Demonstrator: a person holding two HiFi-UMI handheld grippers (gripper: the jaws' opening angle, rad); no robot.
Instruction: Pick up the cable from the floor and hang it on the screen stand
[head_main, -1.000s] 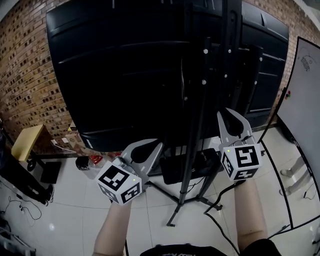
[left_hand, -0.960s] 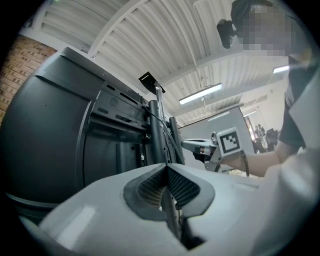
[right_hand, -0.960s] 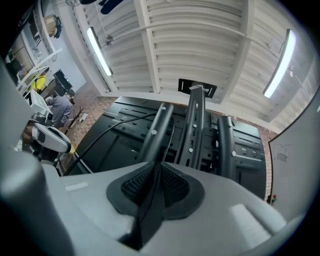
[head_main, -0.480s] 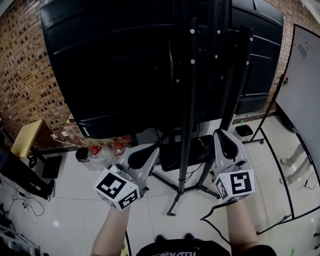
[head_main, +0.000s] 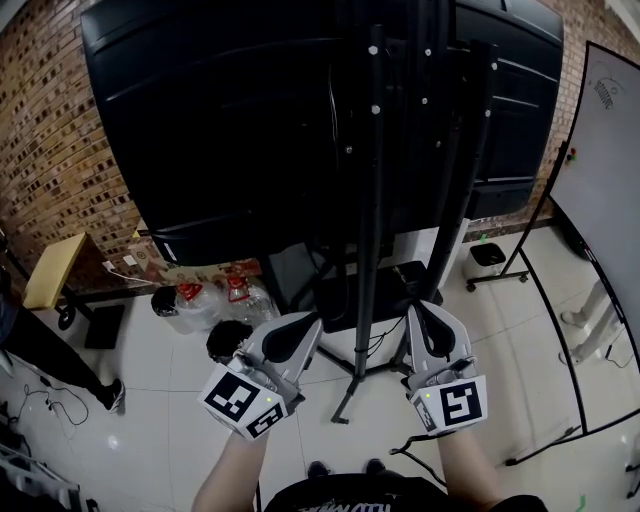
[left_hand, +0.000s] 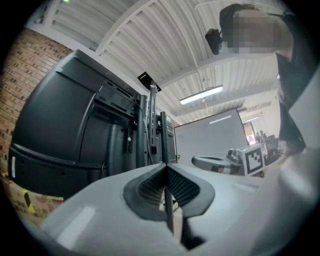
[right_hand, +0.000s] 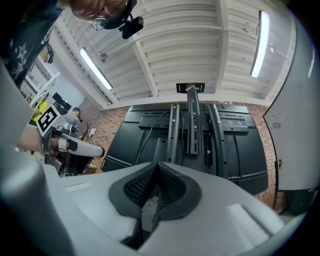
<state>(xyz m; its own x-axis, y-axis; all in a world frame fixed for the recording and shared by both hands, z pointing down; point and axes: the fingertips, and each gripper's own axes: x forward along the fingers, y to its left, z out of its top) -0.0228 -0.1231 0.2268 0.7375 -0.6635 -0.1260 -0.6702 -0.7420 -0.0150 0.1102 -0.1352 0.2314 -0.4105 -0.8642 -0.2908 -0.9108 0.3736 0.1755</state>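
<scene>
While I held both tools low in front of the screen stand (head_main: 371, 200), each pair was squeezed fully together with nothing caught between its tips. My left tongs (head_main: 303, 328) pointed up toward the stand from just left of its splayed legs, and my own camera showed their ribbed black pads (left_hand: 150, 190) meeting along one thin seam. My right tongs (head_main: 428, 318) rose just right of the same legs, their pads (right_hand: 137, 187) likewise pressed shut and empty. A thin black cable (head_main: 400, 447) curled over the white floor (head_main: 160, 440) tiles on the near side of the stand's foot, just below the marker cube of my right tongs; I could not tell whether it touched them. The big black screen (head_main: 220, 130) hung on the far side of the stand, its back facing me. A whiteboard (head_main: 610, 200) stood well to the right of the stand, and a brick wall (head_main: 50, 150) ran behind it on the left. Clear plastic bottles (head_main: 235, 298) with red caps lay left of the stand's base.
</scene>
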